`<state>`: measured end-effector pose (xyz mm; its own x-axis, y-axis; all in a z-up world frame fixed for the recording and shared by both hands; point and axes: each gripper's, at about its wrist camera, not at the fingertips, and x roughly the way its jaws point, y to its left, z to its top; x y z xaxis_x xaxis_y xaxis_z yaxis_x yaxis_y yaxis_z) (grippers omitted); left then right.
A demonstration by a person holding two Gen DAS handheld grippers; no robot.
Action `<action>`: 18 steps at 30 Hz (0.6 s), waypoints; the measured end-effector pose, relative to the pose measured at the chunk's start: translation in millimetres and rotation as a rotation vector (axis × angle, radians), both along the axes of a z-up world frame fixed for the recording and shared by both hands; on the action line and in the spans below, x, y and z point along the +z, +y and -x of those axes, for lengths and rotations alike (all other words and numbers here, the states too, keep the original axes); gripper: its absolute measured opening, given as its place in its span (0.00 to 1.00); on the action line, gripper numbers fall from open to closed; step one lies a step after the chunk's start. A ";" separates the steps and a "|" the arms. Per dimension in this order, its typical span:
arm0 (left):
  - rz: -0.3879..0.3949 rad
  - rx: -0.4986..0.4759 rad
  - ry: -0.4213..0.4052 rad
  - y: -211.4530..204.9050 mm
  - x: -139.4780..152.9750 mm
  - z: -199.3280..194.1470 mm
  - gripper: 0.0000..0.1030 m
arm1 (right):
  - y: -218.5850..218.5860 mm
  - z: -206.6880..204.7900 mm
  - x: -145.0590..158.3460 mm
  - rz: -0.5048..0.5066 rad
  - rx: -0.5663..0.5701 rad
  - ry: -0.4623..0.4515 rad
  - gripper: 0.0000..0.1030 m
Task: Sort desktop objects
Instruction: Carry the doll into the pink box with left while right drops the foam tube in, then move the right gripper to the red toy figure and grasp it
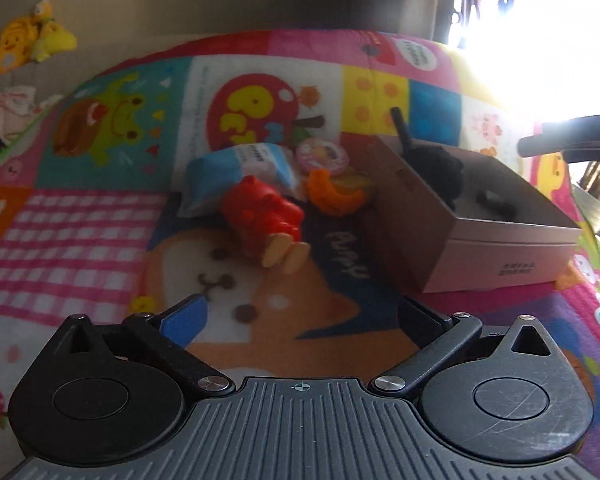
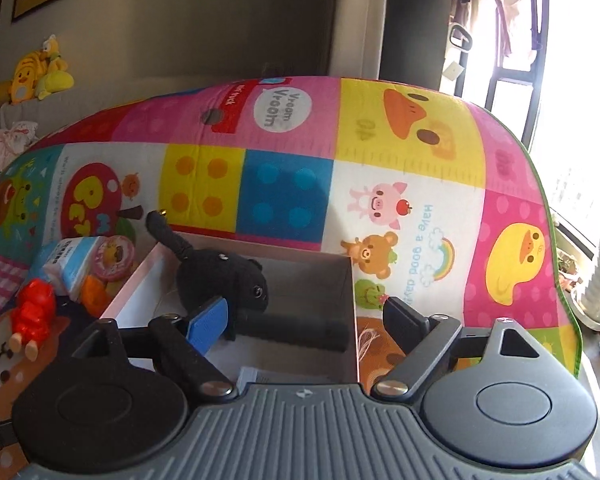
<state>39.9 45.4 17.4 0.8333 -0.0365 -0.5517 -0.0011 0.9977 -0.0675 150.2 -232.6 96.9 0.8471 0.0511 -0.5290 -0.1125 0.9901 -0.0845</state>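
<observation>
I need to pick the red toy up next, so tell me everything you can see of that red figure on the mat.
The red toy figure looks like glossy moulded plastic, a small bear-like character with rounded ears and two tan feet. It lies tipped over on the patterned mat, feet toward the left wrist camera, head toward the blue-and-white packet, which it seems to touch. An orange toy lies just beside it. It sits outside the cardboard box. No gripper touches it.

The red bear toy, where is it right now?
The red bear toy lies on its side on the colourful play mat, left of the open box, just in front of the blue-and-white packet and beside the orange toy.
</observation>
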 end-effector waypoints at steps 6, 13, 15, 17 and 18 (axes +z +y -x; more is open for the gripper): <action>0.077 0.180 -0.037 39.7 -1.3 -4.6 1.00 | 8.1 16.2 3.1 -0.007 -0.027 0.004 0.83; 0.111 0.328 -0.057 70.0 -0.5 -2.2 1.00 | 91.8 63.3 -1.1 0.121 0.220 -0.013 0.83; 0.172 0.381 -0.045 82.1 -3.2 -1.8 1.00 | 122.0 60.3 -5.0 0.076 0.307 0.044 0.77; 0.212 0.443 -0.052 91.8 -5.3 1.7 1.00 | 149.5 52.6 -13.0 0.045 0.362 0.081 0.74; 0.239 0.470 -0.048 96.9 -6.6 2.8 1.00 | 163.2 47.8 -17.9 0.044 0.379 0.085 0.74</action>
<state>37.1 142.3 10.8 0.8143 0.2270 -0.5342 -0.4355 0.8474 -0.3038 102.4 -69.4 79.0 0.7259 0.3278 -0.6047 -0.4778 0.8727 -0.1005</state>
